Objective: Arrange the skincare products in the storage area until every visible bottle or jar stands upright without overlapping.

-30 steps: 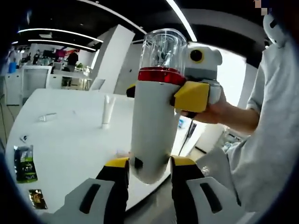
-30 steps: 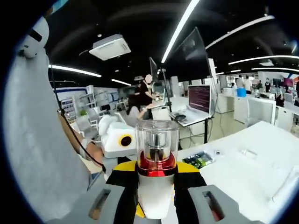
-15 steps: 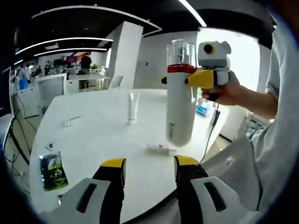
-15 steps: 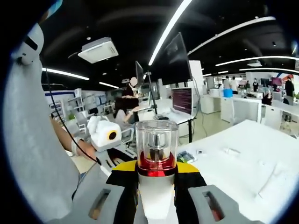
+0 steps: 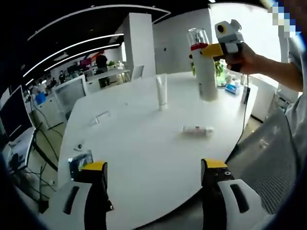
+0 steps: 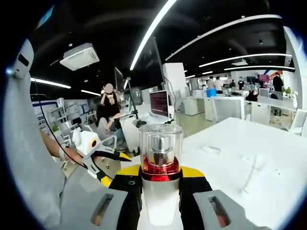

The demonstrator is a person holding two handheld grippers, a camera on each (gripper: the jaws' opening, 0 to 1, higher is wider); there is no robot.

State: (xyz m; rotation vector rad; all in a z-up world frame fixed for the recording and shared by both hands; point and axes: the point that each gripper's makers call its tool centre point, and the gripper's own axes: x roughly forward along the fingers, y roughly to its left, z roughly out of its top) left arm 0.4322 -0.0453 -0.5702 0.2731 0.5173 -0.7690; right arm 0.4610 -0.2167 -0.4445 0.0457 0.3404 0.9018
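Task status, judged from both views. The right gripper (image 6: 160, 189) is pinching a tall white bottle (image 6: 160, 203) just below its red collar and clear cap, and is holding it upright in the air; in the left gripper view that same bottle (image 5: 206, 72) is hanging at about one o'clock, clear of the white table (image 5: 144, 158), with the right gripper (image 5: 218, 49) clamped on its neck. The left gripper (image 5: 152, 191) is standing spread and carrying nothing, low at six o'clock over the near table edge.

What seems done: one white tube (image 5: 162, 92) is standing upright on its cap, near twelve o'clock on the table. What seems left: the held bottle is not yet set down, and a small bottle (image 5: 197, 129) is lying on its side toward two o'clock from the left gripper. A small flat item (image 5: 100, 116) is lying at about ten o'clock; its kind cannot be told. A dark packet (image 5: 79, 162) is resting near the left table edge at nine o'clock.

Labels: no brand or writing is legible on any product; printing on the lying bottle and on the packet is too small to read.
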